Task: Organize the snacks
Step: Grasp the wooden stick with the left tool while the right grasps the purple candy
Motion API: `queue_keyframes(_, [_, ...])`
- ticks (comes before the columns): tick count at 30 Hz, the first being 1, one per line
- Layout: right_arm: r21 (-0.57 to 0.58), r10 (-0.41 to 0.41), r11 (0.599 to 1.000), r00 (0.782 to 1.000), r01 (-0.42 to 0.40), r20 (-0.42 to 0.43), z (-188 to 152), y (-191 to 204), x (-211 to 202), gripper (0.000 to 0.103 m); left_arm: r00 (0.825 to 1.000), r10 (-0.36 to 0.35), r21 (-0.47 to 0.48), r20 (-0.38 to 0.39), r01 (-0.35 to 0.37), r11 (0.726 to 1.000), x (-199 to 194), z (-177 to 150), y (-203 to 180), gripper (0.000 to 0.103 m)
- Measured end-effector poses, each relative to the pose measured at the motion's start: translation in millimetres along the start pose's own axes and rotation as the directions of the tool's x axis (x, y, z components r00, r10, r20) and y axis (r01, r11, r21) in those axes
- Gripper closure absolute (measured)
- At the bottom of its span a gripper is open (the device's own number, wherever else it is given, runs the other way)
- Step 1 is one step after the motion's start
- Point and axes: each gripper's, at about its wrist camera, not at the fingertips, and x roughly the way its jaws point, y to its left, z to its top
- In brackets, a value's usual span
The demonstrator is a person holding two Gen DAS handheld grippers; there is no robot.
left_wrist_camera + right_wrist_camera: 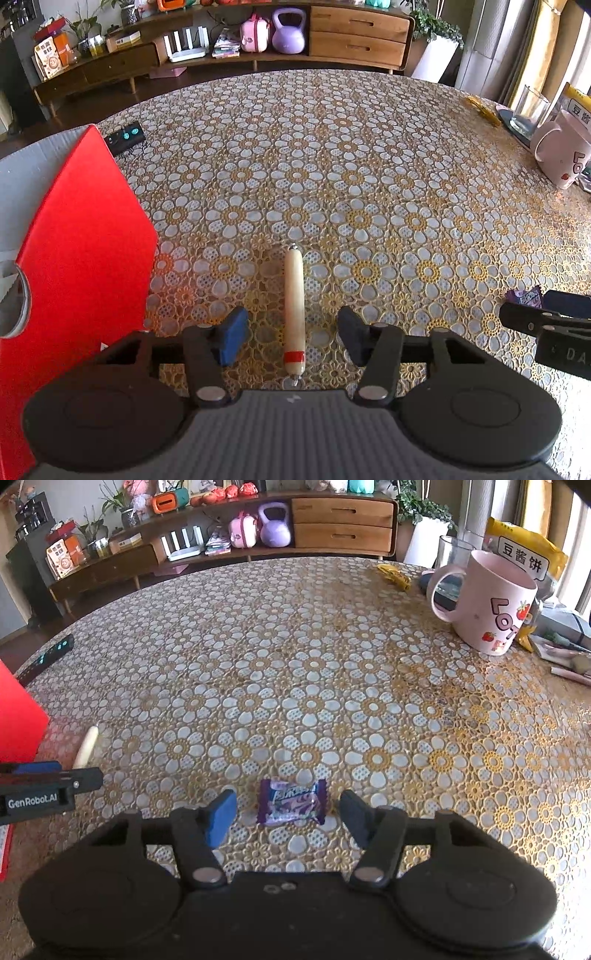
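Observation:
A pale sausage stick (294,306) with a red band near its close end lies on the flowered tablecloth, pointing away from me. My left gripper (291,338) straddles it, open, with a gap on each side of the stick. A purple wrapped candy (291,802) lies flat on the cloth in the right wrist view. My right gripper (288,818) stands open around it, its pads clear of the wrapper. The sausage stick (85,746) also shows at the left of that view, and the candy (524,296) peeks out at the right of the left wrist view.
A red box (77,258) with a white inside stands at the left. A pink mug (487,605), a glass (452,552), a yellow snack bag (524,554) and papers crowd the far right. A black remote (123,137) lies at the table's left edge.

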Motion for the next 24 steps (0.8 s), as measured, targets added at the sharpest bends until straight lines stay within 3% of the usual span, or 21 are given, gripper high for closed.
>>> queue_keyframes(2, [-0.002,-0.006,1.000,1.000,0.006,0.005,0.1,0.7,0.6,0.043,1.000,0.003,0.000,0.009,-0.003,1.000,-0.1,-0.3,0.1,0.063])
queue_keyframes(6, [-0.012,-0.030,0.999,0.999,0.030,0.016,-1.3,1.9,0.0,0.052,1.000,0.004,0.012,0.017,-0.004,1.000,-2.2,-1.7,-1.4,0.074])
queue_keyframes(8, [-0.010,-0.045,0.999,0.999,0.045,0.022,-1.7,1.1,-0.9,0.061,1.000,-0.008,0.025,0.018,0.008,1.000,-3.7,-2.7,-2.7,0.086])
queue_keyframes(10, [-0.009,-0.060,0.998,0.998,0.060,0.026,-2.3,-0.1,-1.8,0.068,1.000,-0.002,0.033,0.018,0.001,0.999,-5.0,-3.6,-4.6,0.091])
queue_keyframes(17, [-0.017,-0.055,0.998,0.998,0.055,0.038,-4.1,-1.6,-4.7,0.080,0.999,0.023,0.050,0.028,-0.024,0.998,-6.6,-5.4,-4.7,0.093])
queue_keyframes(24, [-0.018,-0.036,0.999,0.999,0.037,0.036,-8.0,5.4,-11.1,0.081,1.000,0.019,0.051,0.016,-0.020,0.998,-8.5,-7.4,-0.6,0.093])
